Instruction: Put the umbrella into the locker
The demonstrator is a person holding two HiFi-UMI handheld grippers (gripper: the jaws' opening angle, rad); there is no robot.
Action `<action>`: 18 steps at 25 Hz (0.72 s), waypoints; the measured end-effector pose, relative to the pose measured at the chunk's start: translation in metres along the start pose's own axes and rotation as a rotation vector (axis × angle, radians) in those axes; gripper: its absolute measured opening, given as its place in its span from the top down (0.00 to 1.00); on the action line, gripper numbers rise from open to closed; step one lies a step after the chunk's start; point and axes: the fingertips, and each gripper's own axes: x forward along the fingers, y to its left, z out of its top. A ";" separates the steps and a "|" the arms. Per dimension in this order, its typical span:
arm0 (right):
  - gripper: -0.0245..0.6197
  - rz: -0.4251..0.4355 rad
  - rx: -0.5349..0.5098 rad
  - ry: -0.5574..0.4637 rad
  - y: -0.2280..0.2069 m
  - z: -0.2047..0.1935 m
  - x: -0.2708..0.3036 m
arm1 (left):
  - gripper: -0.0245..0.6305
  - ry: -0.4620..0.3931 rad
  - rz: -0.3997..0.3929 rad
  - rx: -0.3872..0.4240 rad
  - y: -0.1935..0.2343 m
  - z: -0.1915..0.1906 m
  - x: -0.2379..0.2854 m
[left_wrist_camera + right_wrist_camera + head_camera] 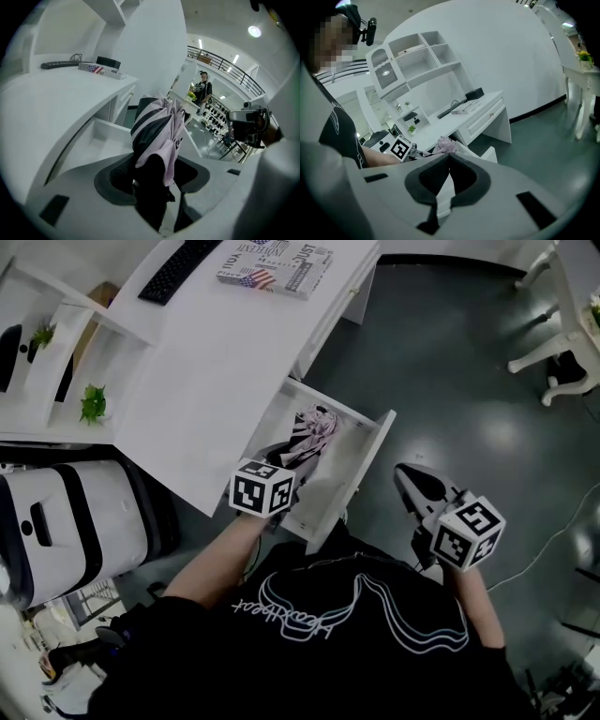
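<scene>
Counter (206, 371): white. The locker drawer (364, 460) stands pulled out from under its right edge, top open. Left gripper (152, 185): jaws clenched on the umbrella (157, 131), which is folded, pink with black stripes, its far end within the drawer's opening. Right gripper (449, 159): jaws closed on nothing, just right of the drawer front, above dark floor (469, 381).

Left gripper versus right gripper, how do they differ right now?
The left gripper is clamped on the folded umbrella; the right gripper is shut and empty. The left gripper is over the open drawer; the right gripper is beside it, over the floor. Both carry a marker cube.
</scene>
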 end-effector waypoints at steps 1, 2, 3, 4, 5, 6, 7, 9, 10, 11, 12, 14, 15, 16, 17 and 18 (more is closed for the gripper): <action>0.96 0.000 0.009 0.006 -0.002 -0.003 0.001 | 0.63 0.014 0.003 -0.006 0.003 -0.004 0.006; 0.95 -0.002 0.015 0.012 -0.004 -0.006 0.000 | 0.63 0.028 0.004 -0.008 0.006 -0.009 0.012; 0.96 -0.006 0.019 0.018 -0.006 -0.007 0.000 | 0.63 0.043 0.004 -0.008 0.008 -0.013 0.017; 0.95 -0.011 0.021 0.024 -0.009 -0.008 0.000 | 0.63 0.056 0.003 -0.008 0.010 -0.017 0.023; 0.96 -0.016 0.024 0.029 -0.011 -0.009 -0.001 | 0.63 0.069 0.001 -0.009 0.012 -0.021 0.028; 0.96 -0.020 0.027 0.032 -0.013 -0.009 -0.001 | 0.63 0.079 0.002 -0.014 0.014 -0.025 0.033; 0.96 -0.023 0.031 0.035 -0.015 -0.009 -0.002 | 0.63 0.088 0.003 -0.021 0.016 -0.028 0.038; 0.96 -0.030 0.036 0.041 -0.018 -0.012 -0.005 | 0.63 0.109 0.007 -0.032 0.019 -0.033 0.047; 0.96 -0.034 0.038 0.044 -0.019 -0.015 -0.006 | 0.63 0.121 0.010 -0.033 0.020 -0.036 0.052; 0.96 -0.038 0.041 0.048 -0.021 -0.018 -0.006 | 0.63 0.134 0.013 -0.033 0.022 -0.040 0.056; 0.96 -0.042 0.046 0.052 -0.023 -0.022 -0.006 | 0.63 0.149 0.015 -0.031 0.024 -0.043 0.060; 0.96 -0.047 0.062 0.060 -0.027 -0.029 -0.004 | 0.63 0.181 0.019 -0.026 0.029 -0.051 0.068; 0.96 -0.048 0.069 0.064 -0.028 -0.032 -0.004 | 0.63 0.195 0.022 -0.024 0.033 -0.054 0.071; 0.96 -0.050 0.073 0.069 -0.029 -0.034 -0.003 | 0.63 0.208 0.026 -0.023 0.036 -0.057 0.074; 0.96 -0.051 0.074 0.074 -0.030 -0.036 -0.003 | 0.63 0.218 0.031 -0.024 0.040 -0.060 0.076; 0.96 -0.054 0.074 0.079 -0.031 -0.038 -0.003 | 0.63 0.226 0.036 -0.026 0.044 -0.062 0.079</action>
